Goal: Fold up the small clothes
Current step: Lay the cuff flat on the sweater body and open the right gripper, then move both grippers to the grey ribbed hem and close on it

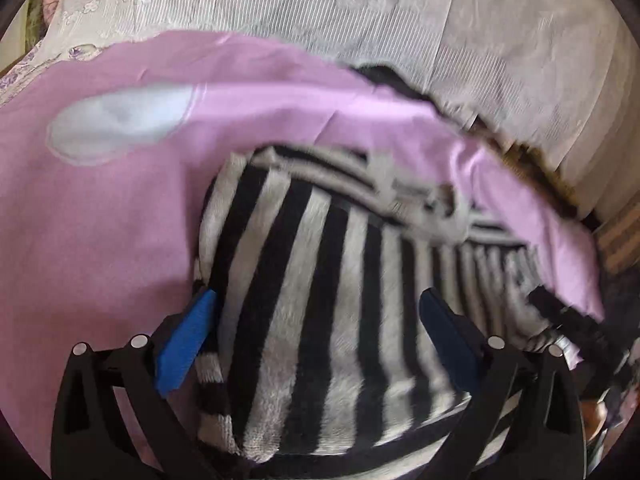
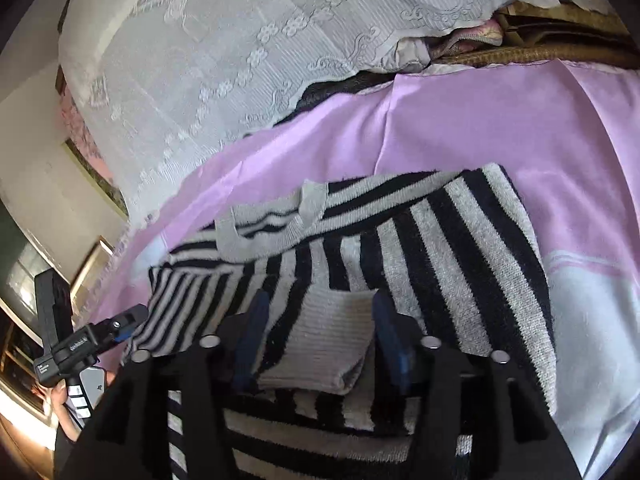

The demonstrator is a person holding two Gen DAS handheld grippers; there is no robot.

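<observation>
- A black-and-white striped sweater [image 2: 440, 248] lies partly folded on a pink sheet [image 2: 500, 120], its grey collar [image 2: 272, 224] towards the white lace cover [image 2: 224, 60] behind.
- The left gripper [image 1: 316, 336] is spread wide over the sweater's striped body, pads clear of the cloth, grasping nothing.
- The right gripper [image 2: 316, 332] is released too; a grey ribbed cuff [image 2: 320, 344] sits loose between its blue pads [image 2: 390, 340].

White lettering is printed on the black handheld gripper unit [image 2: 76, 350] at the lower left of the right wrist view, but it is too small and blurred to read, and no other text, label, number or sign is legible.
</observation>
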